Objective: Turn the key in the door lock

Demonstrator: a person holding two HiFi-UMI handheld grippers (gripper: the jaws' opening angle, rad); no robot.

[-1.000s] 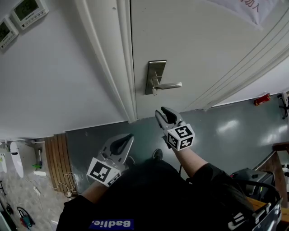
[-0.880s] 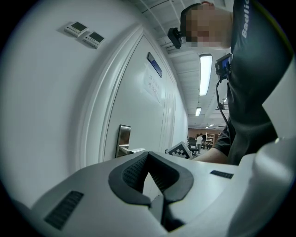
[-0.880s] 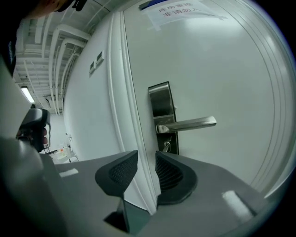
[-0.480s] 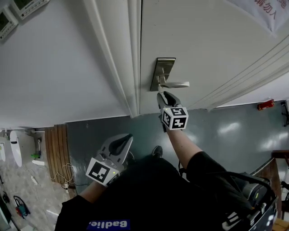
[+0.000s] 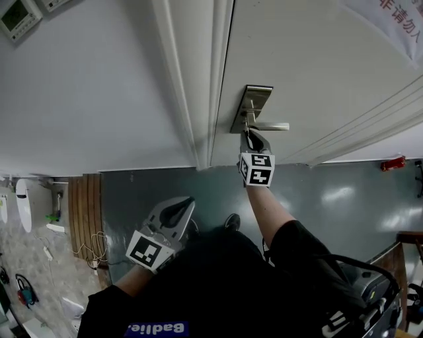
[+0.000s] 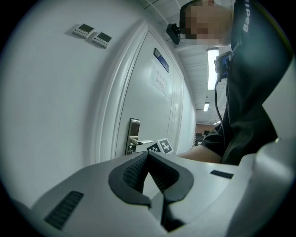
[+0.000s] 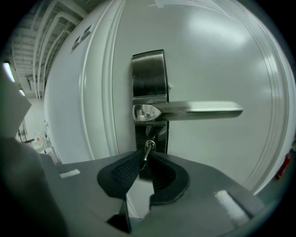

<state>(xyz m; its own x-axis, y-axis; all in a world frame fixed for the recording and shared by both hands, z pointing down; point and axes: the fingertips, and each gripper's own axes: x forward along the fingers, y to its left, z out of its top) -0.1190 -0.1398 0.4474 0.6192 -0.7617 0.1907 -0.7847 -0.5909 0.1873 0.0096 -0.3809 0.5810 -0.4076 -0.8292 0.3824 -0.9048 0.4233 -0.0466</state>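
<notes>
A steel lock plate (image 7: pixel 148 74) with a lever handle (image 7: pixel 199 110) sits on the white door (image 5: pixel 310 59). Below the lever, a small key (image 7: pixel 148 149) sticks out of the keyhole. My right gripper (image 7: pixel 145 159) is at the lock, its jaws closing, with the key's head pinched between the two pad tips. In the head view that gripper (image 5: pixel 252 137) reaches up just under the lever handle (image 5: pixel 271 126). My left gripper (image 5: pixel 180 206) hangs low and to the left, away from the door, shut with nothing in it; its pads (image 6: pixel 138 169) meet at the tips.
The door frame (image 5: pixel 198 79) runs just left of the lock. Wall control panels (image 5: pixel 16 16) hang at the upper left. A wooden slatted piece (image 5: pixel 82 211) and cables lie on the floor at left, and a red item (image 5: pixel 393 163) at the door's foot on the right.
My right gripper rose from below the handle to the lock and now has the key between its tips. The left gripper has barely shifted.
</notes>
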